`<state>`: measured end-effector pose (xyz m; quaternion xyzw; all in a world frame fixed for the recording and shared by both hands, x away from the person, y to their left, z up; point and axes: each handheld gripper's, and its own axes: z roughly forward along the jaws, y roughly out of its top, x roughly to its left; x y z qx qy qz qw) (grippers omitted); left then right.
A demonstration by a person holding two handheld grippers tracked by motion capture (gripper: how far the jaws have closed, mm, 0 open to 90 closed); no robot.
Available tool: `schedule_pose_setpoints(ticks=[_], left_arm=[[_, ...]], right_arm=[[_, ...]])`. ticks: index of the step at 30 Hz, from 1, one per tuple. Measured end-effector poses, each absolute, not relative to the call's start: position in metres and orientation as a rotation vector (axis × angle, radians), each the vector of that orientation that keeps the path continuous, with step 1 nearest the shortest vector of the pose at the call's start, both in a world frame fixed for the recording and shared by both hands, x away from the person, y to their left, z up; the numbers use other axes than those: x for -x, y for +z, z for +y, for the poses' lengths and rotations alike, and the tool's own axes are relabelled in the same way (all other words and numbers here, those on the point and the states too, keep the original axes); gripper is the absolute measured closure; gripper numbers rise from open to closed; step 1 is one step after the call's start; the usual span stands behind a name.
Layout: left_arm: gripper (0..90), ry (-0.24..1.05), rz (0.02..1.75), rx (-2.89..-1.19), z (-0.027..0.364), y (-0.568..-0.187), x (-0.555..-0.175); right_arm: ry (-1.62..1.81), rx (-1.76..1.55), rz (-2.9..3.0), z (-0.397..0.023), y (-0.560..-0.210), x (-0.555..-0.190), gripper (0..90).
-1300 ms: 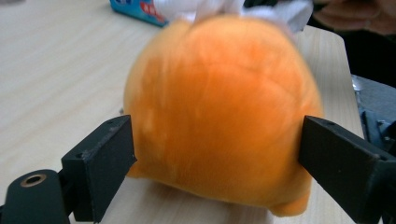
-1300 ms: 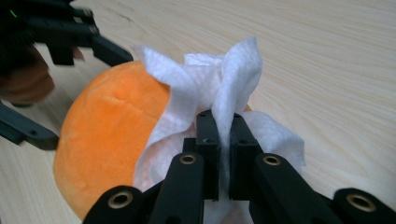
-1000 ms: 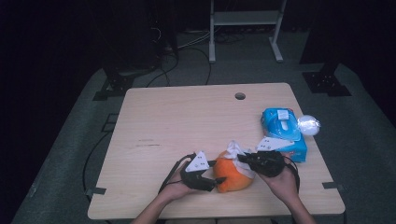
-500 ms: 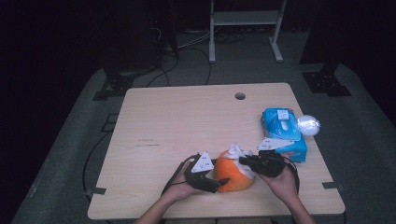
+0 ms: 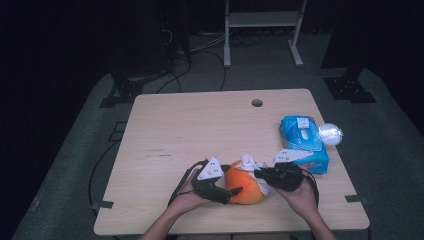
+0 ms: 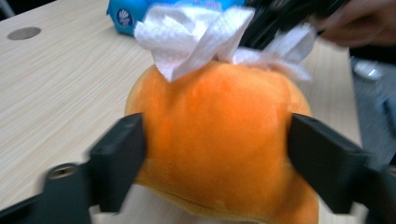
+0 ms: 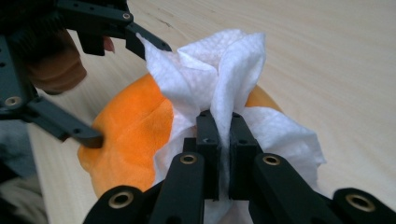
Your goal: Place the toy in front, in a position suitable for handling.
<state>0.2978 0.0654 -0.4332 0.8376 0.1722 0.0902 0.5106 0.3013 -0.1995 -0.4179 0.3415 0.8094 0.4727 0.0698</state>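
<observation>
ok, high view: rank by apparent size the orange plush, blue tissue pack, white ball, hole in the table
1. Orange plush and blue tissue pack: look alike; the plush is partly covered, so unranked.
2. White ball.
3. Hole in the table, smallest.

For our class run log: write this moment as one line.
left gripper: jaws just opening around orange plush | right gripper: shut on white tissue

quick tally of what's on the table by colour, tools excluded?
Orange: 1, plush toy
White: 1, paper tissue draped on the plush toy
Blue: 1, tissue pack
Silvery: 1, crumpled ball at the table's right edge; what it is made of I cannot tell
Total: 4
</observation>
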Motion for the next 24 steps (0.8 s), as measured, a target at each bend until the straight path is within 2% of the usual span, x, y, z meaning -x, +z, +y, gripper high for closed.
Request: schedule_pose_setpoints(ticks=[1, 3, 6, 8, 11, 15, 17, 19, 21, 23, 24], left_arm=[[12.0, 0.217, 0.412, -2.022, 0.065, -0.435, -0.298], [13.1, 0.237, 0.414, -2.037, 0.061, -0.438, -0.296], [32.0, 0.304, 0.375, -2.059, 0.057, -0.434, -0.289], [36.1, 0.324, 0.37, -2.051, 0.056, -0.431, -0.287], [35.6, 0.325, 0.359, -2.044, 0.051, -0.431, -0.283], [33.4, 0.333, 0.357, -2.052, 0.05, -0.432, -0.282], [28.0, 0.308, 0.388, -2.029, 0.053, -0.432, -0.285], [17.8, 0.274, 0.428, -2.007, 0.054, -0.433, -0.29], [12.9, 0.27, 0.442, -2.006, 0.052, -0.437, -0.291], [15.2, 0.28, 0.436, -2.012, 0.051, -0.438, -0.29], [22.5, 0.306, 0.42, -2.015, 0.051, -0.438, -0.288]], right_arm=[[1.415, -1.029, 2.429, -0.201, -0.417, -0.302, 85.1], [1.401, -1.023, 2.427, -0.201, -0.416, -0.302, 85.1], [1.398, -1.023, 2.425, -0.2, -0.416, -0.3, 85.2], [1.43, -1.016, 2.399, -0.2, -0.409, -0.296, 85.3], [1.56, -0.976, 2.408, -0.195, -0.398, -0.289, 85.3], [1.495, -0.879, 2.456, -0.173, -0.398, -0.283, 85.3], [1.492, -0.9, 2.445, -0.176, -0.398, -0.285, 85.3], [1.457, -0.936, 2.423, -0.183, -0.4, -0.289, 85.3], [1.459, -0.97, 2.425, -0.187, -0.402, -0.291, 85.3], [1.439, -0.969, 2.423, -0.187, -0.403, -0.292, 85.3], [1.429, -0.966, 2.421, -0.186, -0.403, -0.291, 85.3]])
